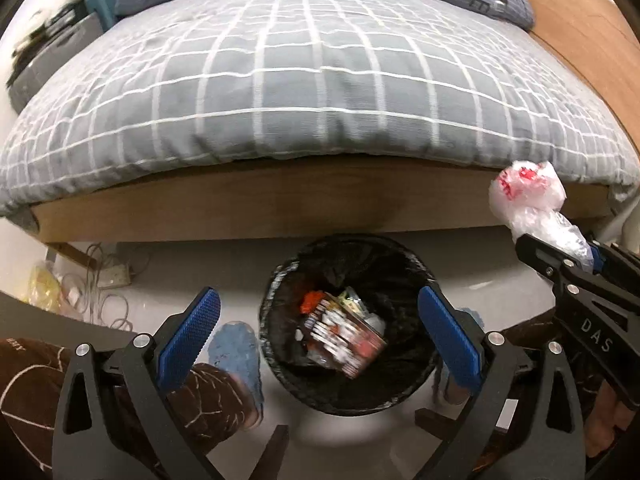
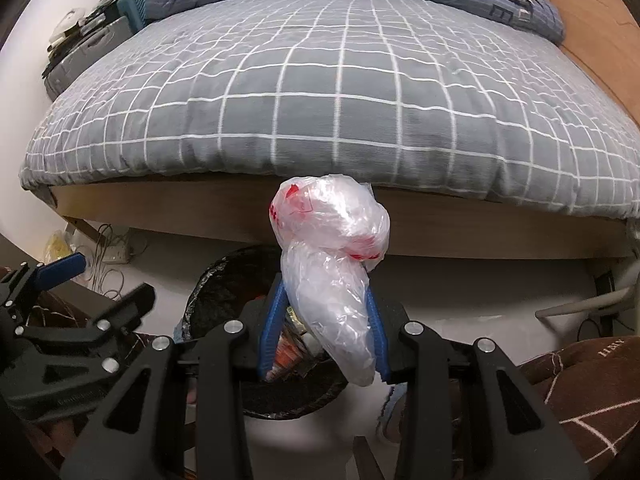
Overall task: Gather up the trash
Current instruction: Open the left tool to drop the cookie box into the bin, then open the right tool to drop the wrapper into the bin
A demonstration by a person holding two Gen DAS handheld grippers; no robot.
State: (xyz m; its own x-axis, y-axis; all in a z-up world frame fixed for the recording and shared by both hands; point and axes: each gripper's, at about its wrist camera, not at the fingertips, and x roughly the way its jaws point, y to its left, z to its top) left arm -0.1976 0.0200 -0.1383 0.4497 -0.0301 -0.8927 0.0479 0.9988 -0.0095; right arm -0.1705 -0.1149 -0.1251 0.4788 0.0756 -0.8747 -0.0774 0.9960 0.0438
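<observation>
Your right hand-held gripper (image 2: 326, 328) is clamped on the crumpled plastic bag (image 2: 330, 256), which you hold up just above the near rim of the trash bin (image 1: 416, 364). Your left hand-held gripper (image 1: 316, 340) hangs wide open and empty over that bin, where printed wrappers (image 1: 344, 336) already lie. Dropping the bag in remains.

My pads (image 1: 450, 336): blue, knurled rubbery | my right gripper (image 2: 325, 312): matt black plastic, shiny metal pins | bag (image 2: 332, 264): thin crinkled clear plastic, glossy | bin liner (image 1: 400, 264): black glossy film | duvet (image 1: 320, 80): soft woven cloth | bed frame (image 1: 240, 208): smooth matt wood
</observation>
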